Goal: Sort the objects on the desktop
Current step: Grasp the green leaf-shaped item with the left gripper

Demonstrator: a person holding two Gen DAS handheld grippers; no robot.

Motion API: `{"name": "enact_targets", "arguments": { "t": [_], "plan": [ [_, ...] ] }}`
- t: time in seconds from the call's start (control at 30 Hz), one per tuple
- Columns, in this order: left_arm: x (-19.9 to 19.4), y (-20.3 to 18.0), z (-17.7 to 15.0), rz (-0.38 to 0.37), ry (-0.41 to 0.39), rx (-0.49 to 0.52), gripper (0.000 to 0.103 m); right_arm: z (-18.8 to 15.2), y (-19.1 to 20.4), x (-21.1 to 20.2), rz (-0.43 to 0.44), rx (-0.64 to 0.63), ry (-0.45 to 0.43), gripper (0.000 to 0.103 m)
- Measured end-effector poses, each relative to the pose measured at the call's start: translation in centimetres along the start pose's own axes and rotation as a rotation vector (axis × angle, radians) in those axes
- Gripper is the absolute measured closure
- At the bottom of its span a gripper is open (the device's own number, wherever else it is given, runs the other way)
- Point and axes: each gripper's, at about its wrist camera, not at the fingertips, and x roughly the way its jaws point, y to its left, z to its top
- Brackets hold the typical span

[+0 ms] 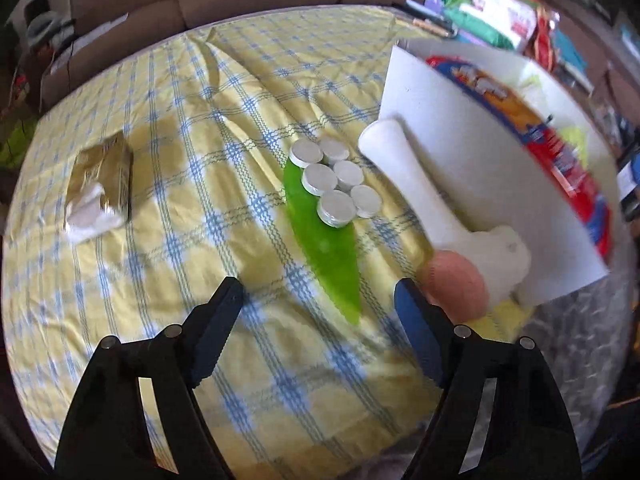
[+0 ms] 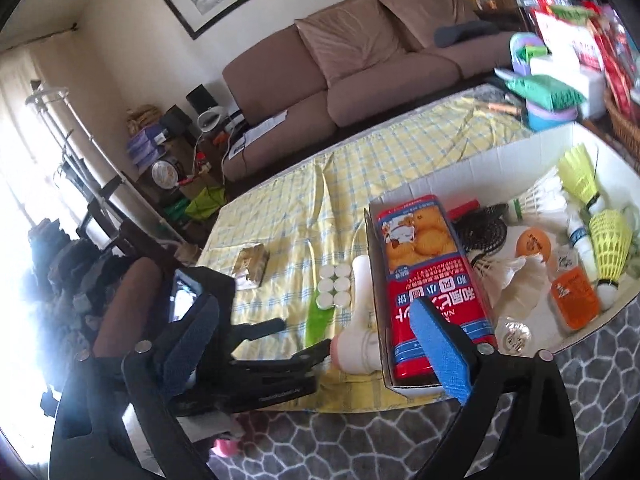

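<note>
Tablecloth (image 1: 168, 92): yellow check, white box (image 1: 460, 152) at right
Leaf (image 1: 320, 240): long axis toward upper left, dead ahead
My left gripper (image 1: 316, 332): jaws apart, empty, nearest
My right gripper (image 2: 312, 344): open, empty

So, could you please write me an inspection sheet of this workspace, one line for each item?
Surface: yellow checked cloth, wrinkled, covering the table.
Job's things: white box holding a red biscuit tin, shuttlecocks and an orange ball; outside it lie a white handheld device with a pink tip, six white discs on a green strip, and a gold packet.
Clutter: packages and tubs piled at the far table end.
Grippers: left gripper open above the cloth near the green strip; right gripper open, nothing between its fingers.
Cables: cords on the floor by the sofa.
Surroundings: brown sofa, framed picture, patterned rug.
</note>
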Motion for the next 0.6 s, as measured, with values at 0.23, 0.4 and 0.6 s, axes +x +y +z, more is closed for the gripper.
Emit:
{"name": "enact_targets", "arguments": {
  "t": [0.23, 0.4, 0.6],
  "plan": [
    [-0.5, 0.8, 0.2, 0.022, -0.023, 0.007, 0.081, -0.2, 0.4, -0.1, 0.031, -0.005, 0.014, 0.013],
    [-1.4, 2.8, -1.0, 0.006, -0.006, -0.001, 0.081, -0.4, 1.0, 0.1, 0.056, -0.006, 0.027, 0.014],
    [-3.2, 6.7, -4.0, 0.005, 0.005, -0.050, 0.081, 0.5, 4.0, 2.5, 0.087, -0.075, 0.128, 0.027]
  ]
}}
